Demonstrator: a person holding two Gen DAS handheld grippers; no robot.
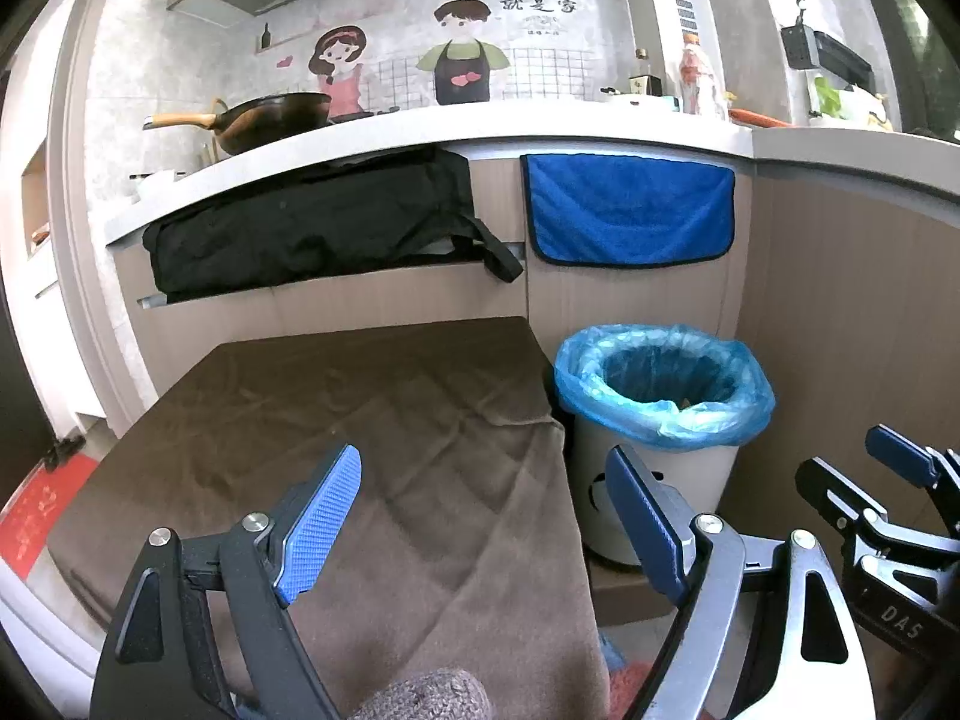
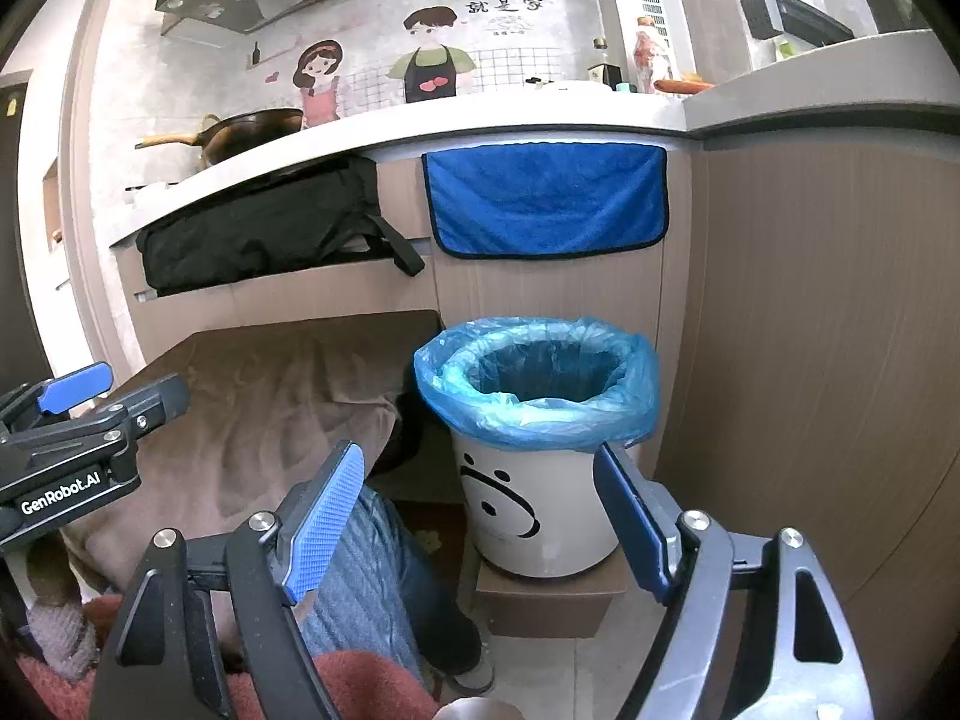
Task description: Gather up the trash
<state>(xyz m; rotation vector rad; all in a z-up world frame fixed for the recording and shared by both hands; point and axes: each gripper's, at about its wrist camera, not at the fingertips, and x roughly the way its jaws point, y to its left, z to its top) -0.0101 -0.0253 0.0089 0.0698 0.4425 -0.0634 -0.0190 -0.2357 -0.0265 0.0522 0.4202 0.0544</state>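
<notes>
A white trash bin (image 1: 654,504) (image 2: 540,516) with a blue plastic liner stands on a low brown block against the cabinet, right of a low table under a brown cloth (image 1: 360,420) (image 2: 270,396). A small scrap shows inside the liner in the left wrist view. My left gripper (image 1: 486,516) hovers open over the cloth's near right part, nothing between its blue pads. My right gripper (image 2: 480,510) is open too, in front of the bin, with nothing held. Each gripper shows at the other view's edge: the right gripper's fingers (image 1: 900,462), the left gripper's fingers (image 2: 78,387). No loose trash lies on the cloth.
A blue towel (image 1: 630,210) and a black bag (image 1: 312,228) hang on the cabinet front under the white counter (image 1: 420,126). A wok (image 1: 264,120) and bottles stand on it. A wood-panel wall (image 2: 810,330) closes the right side. A person's leg in blue trousers (image 2: 372,570) is below.
</notes>
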